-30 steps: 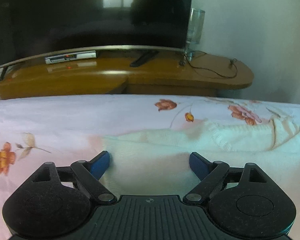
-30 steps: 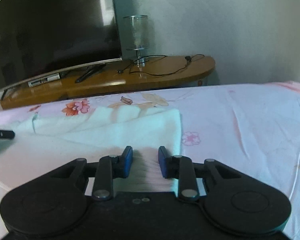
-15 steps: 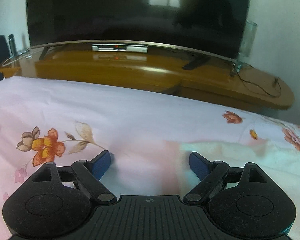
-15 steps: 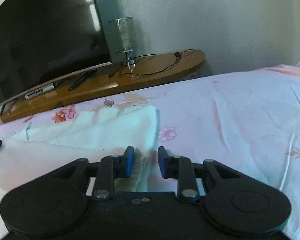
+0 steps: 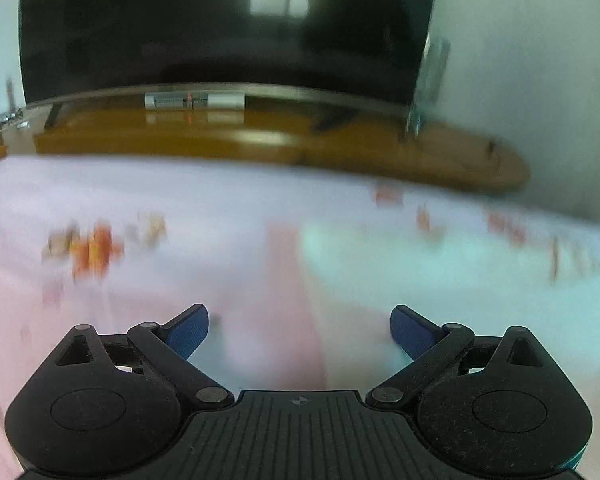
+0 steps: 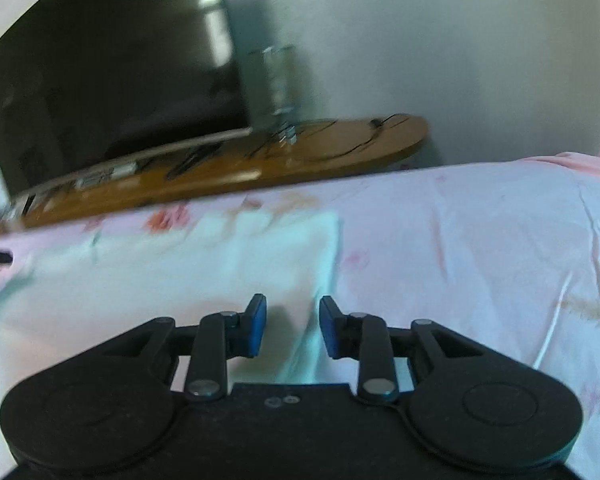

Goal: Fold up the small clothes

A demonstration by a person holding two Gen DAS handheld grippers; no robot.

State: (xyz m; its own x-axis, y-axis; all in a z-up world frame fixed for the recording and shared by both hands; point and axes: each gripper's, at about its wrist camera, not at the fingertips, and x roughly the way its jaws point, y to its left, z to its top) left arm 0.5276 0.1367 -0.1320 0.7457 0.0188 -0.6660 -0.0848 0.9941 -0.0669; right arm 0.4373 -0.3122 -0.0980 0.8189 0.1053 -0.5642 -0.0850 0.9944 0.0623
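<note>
White knit, blurred by motion, fills the right half of the left wrist view: the small garment (image 5: pixel 440 264) lies flat on the pink floral bedsheet (image 5: pixel 140 200), its left edge running toward the camera between the fingers of the left gripper (image 5: pixel 299 330). That gripper's jaws are opening, very wide, and nothing is pinched; the blue pads (image 5: pixel 188 330) stand clear of the cloth. Beyond the bed sits a wooden TV stand (image 5: pixel 260 140). In the right wrist view the garment (image 6: pixel 180 264) lies to the left and centre, its right edge falling between the fingers of the right gripper (image 6: pixel 293 330). These jaws are opening from a narrow gap, and cloth lies beneath it, but the pads do not appear to press it. I judge both grippers are lining up on opposite side edges; next, each must dip, close on its edge, then lift together.
</note>
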